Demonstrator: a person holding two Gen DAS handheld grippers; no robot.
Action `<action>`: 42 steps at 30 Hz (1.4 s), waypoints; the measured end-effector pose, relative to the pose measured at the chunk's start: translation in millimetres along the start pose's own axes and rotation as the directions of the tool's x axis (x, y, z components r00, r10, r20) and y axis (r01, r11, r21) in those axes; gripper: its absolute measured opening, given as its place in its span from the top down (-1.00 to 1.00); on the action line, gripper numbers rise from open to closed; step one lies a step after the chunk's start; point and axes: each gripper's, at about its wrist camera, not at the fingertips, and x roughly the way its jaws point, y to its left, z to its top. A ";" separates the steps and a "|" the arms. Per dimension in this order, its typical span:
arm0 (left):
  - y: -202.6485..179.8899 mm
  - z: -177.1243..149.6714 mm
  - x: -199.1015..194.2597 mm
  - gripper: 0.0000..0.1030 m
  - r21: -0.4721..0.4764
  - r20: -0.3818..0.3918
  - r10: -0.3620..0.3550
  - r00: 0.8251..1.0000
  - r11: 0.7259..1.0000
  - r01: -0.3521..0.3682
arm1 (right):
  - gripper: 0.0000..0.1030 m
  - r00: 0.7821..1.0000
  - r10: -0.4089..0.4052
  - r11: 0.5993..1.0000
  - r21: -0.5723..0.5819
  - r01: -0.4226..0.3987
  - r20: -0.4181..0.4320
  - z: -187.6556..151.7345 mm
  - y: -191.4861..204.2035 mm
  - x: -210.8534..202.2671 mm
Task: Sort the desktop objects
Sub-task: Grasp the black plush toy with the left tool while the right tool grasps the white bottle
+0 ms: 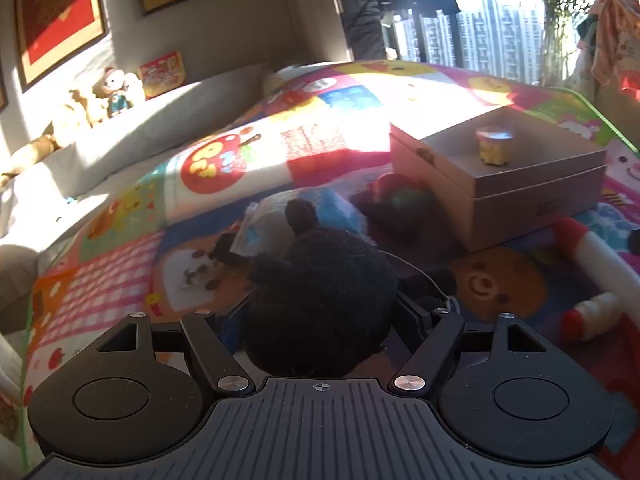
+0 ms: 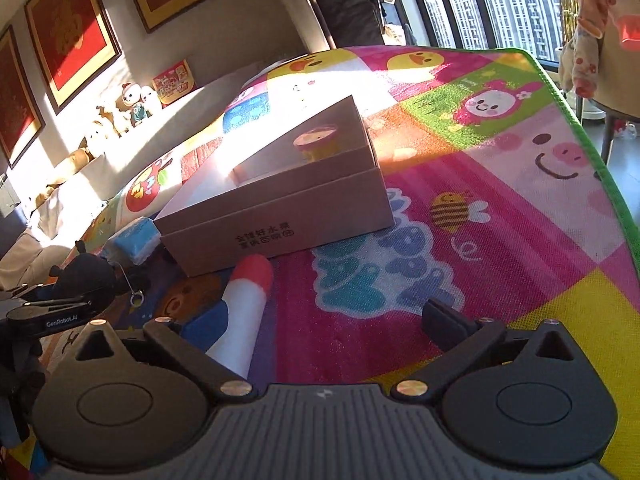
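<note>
The black plush toy (image 1: 320, 300) sits between the two fingers of the left gripper (image 1: 320, 320), filling the gap at the centre of the left wrist view; the fingers are pinched against its sides. A thin cord with a small metal ring (image 2: 137, 301) hangs from the toy, as the right wrist view shows at 9 o'clock, where the toy (image 2: 86, 276) and the left gripper (image 2: 60, 308) appear together.

Just beyond the toy, toward 12 o'clock in the left view, lies a blue and white packet (image 1: 296, 216) on the colourful play mat (image 1: 120, 280). At about 1 o'clock from the toy is a blurred red and green object (image 1: 400, 196), which I cannot identify, touching or just beside the open cardboard box (image 1: 520, 188). Inside the box stands a small yellow cup (image 1: 495, 146) with a foil lid. At 3 o'clock lie a white and red cylinder (image 1: 592, 248) and a small white bottle with red cap (image 1: 592, 316).

The right gripper (image 2: 320, 320) is spread wide, holding nothing; the white and red cylinder (image 2: 244, 312) lies near its left finger, with the box (image 2: 280, 216) behind it toward 12 o'clock. Soft toys (image 2: 132, 104) sit on the ledge at 10 o'clock.
</note>
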 end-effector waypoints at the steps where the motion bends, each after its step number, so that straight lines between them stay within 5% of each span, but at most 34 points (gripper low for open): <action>1: -5.5 -3.8 -12.7 -0.53 -0.007 0.008 -0.043 0.999 0.999 0.043 | -1.00 1.000 -0.001 1.000 -0.001 0.001 0.000 -0.4 0.3 0.0; 7: -30.9 -32.0 -43.8 -0.60 -0.029 -0.012 -0.157 0.988 0.987 0.157 | -1.00 0.999 -0.044 0.998 -0.049 0.043 -0.025 0.1 8.9 4.9; 12: -35.9 -37.1 -49.0 -0.83 -0.051 -0.005 -0.167 0.986 0.985 0.167 | -1.00 0.998 -0.050 0.997 -0.052 0.048 -0.030 -0.3 9.4 5.1; 19: -37.5 -41.0 -57.9 -0.89 -0.010 -0.006 -0.132 0.991 0.991 0.132 | -1.00 0.993 -0.035 0.996 -0.090 0.025 -0.110 10.6 13.9 3.9; 23: -33.1 -46.8 -55.4 -0.90 -0.020 -0.043 -0.105 0.994 0.994 0.104 | -0.99 1.000 -0.001 0.980 -0.198 0.001 0.003 9.6 46.1 -30.9; 25: -32.8 -48.2 -55.4 -0.91 -0.022 -0.053 -0.094 0.994 0.995 0.093 | -0.77 0.998 0.034 0.947 -0.321 -0.012 0.061 4.5 74.2 -50.4; 27: -34.2 -50.3 -56.9 -0.93 -0.009 -0.049 -0.081 0.995 0.997 0.081 | -0.10 0.992 0.124 0.927 -0.354 -0.122 -0.016 2.2 92.9 -58.4; 28: -34.6 -51.5 -56.7 -0.94 0.001 -0.050 -0.065 0.997 0.998 0.065 | 0.04 0.981 0.175 0.917 -0.349 -0.192 -0.081 0.2 99.8 -58.1; 30: -34.1 -54.7 -56.1 -0.95 0.015 -0.057 -0.037 0.998 0.999 0.038 | 0.16 0.948 0.241 0.893 -0.334 -0.300 -0.207 -8.2 111.5 -52.7; 32: -30.2 -57.3 -55.9 -0.95 0.007 -0.064 -0.020 0.998 1.000 0.020 | 0.16 0.934 0.231 0.878 -0.355 -0.321 -0.272 -19.8 119.3 -47.0; 37: -14.8 -59.4 -55.3 -0.95 -0.034 -0.074 0.028 0.997 0.999 -0.030 | 0.16 0.938 0.144 0.889 -0.376 -0.263 -0.315 -30.7 115.6 -35.8; 42: 4.0 -57.1 -54.9 -0.95 -0.087 -0.076 0.078 0.994 0.993 -0.084 | 0.16 0.983 -0.055 0.854 -0.518 -0.044 -0.173 -38.2 113.6 -36.3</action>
